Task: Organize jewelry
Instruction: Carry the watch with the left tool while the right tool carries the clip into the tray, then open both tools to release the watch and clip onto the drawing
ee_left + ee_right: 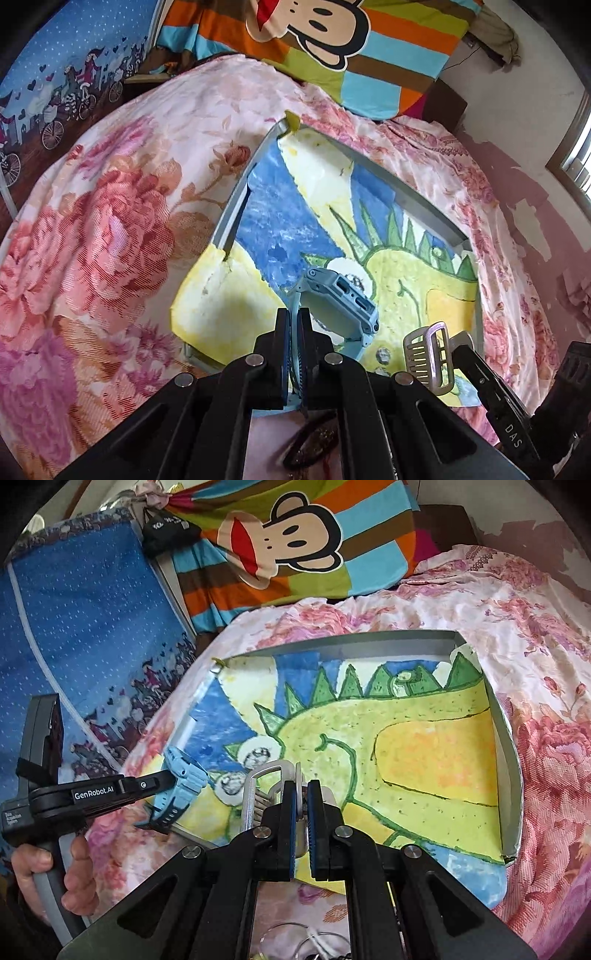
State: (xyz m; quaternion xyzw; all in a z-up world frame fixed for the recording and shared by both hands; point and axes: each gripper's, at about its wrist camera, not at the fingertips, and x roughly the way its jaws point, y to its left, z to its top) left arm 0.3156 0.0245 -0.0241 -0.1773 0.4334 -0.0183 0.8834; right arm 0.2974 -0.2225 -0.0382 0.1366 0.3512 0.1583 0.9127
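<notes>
My left gripper [294, 317] is shut on the strap of a light blue watch [341, 299], held just above the near left part of the tray [236, 206]. In the right wrist view the blue watch [183, 779] hangs from the left gripper [168, 779] over the tray's near left corner. My right gripper [302, 794] is shut on a silver metal clasp piece [258, 786], low over the tray's [508, 716] painted lining. That silver clasp [430, 354] shows at the lower right in the left wrist view, with the right gripper [461, 350] behind it.
The tray rests on a pink floral bedspread [110, 229], lined with a painted dinosaur picture [406, 753]. A striped monkey blanket [295, 542] lies beyond. Small round studs [255, 755] sit on the lining. A hand [48, 867] grips the left tool. Rings and other jewelry [306, 941] lie below my right gripper.
</notes>
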